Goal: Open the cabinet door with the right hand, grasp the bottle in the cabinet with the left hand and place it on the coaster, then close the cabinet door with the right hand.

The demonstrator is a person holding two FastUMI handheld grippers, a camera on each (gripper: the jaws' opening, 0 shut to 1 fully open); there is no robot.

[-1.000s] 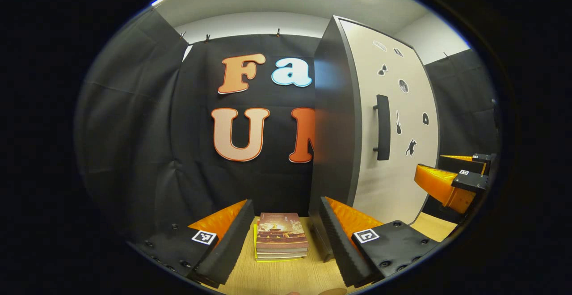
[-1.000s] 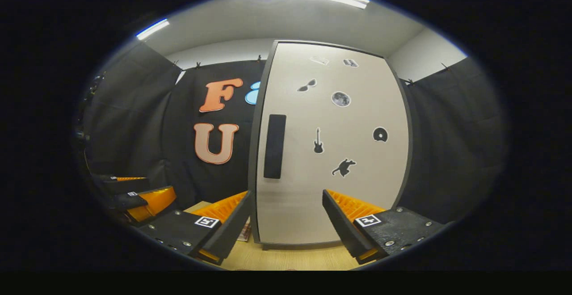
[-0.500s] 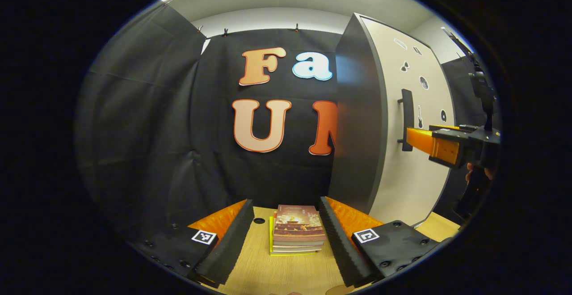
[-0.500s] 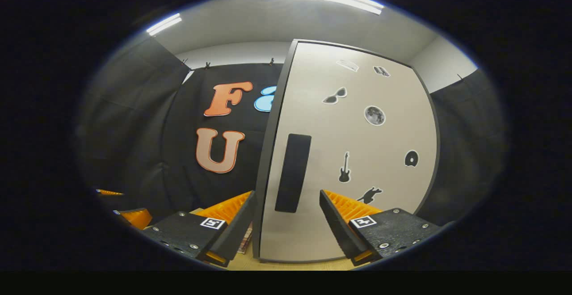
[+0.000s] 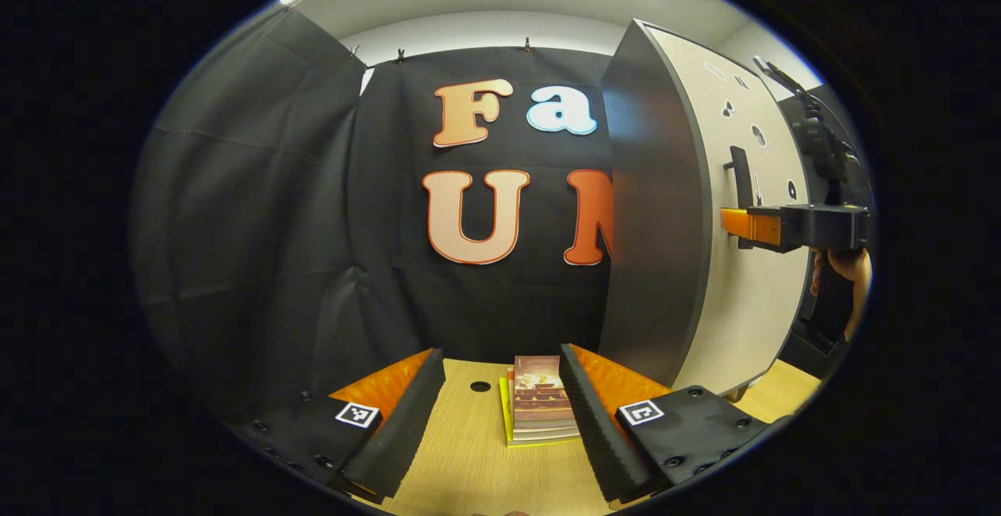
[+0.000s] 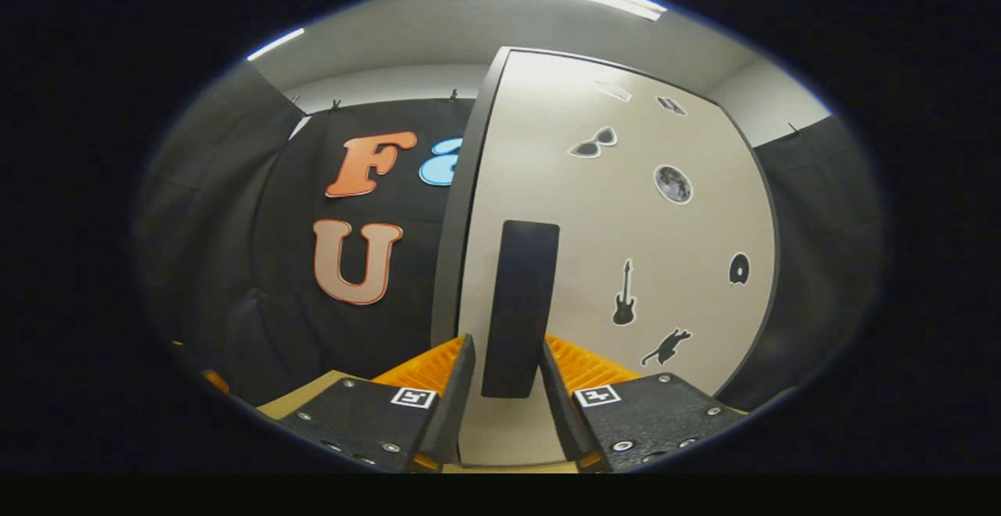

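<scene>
We're looking along the right gripper [image 6: 504, 395] in the right gripper view, and nearest to us its jaws sit one on each side of the dark handle [image 6: 520, 305] of the cabinet door [image 6: 626, 227]. They look drawn in close against the handle's lower end — though whether both fingers truly press on it we cannot tell from here. The door stands shut in its dark frame, pale, with small stickers scattered from 12 to 4 o'clock of the handle: sunglasses, a moon, a guitar, a cat.

Over to the left gripper view. At 6 o'clock the left gripper [image 5: 500, 414] hangs low over the wooden surface [image 5: 461, 461], jaws released and wide apart, nothing between them. Just beyond, between the fingers and hard by the right one, lies a stack of books [image 5: 539, 403]; a small dark hole [image 5: 480, 385] in the surface sits a little to the left of it. Farther off at 3 o'clock we see the cabinet's dark side [image 5: 653, 211] and the door edge-on, with the right gripper reaching the handle from the right — a hand [image 5: 848, 266] behind it.

The bottle is hidden from us behind the shut door.
</scene>
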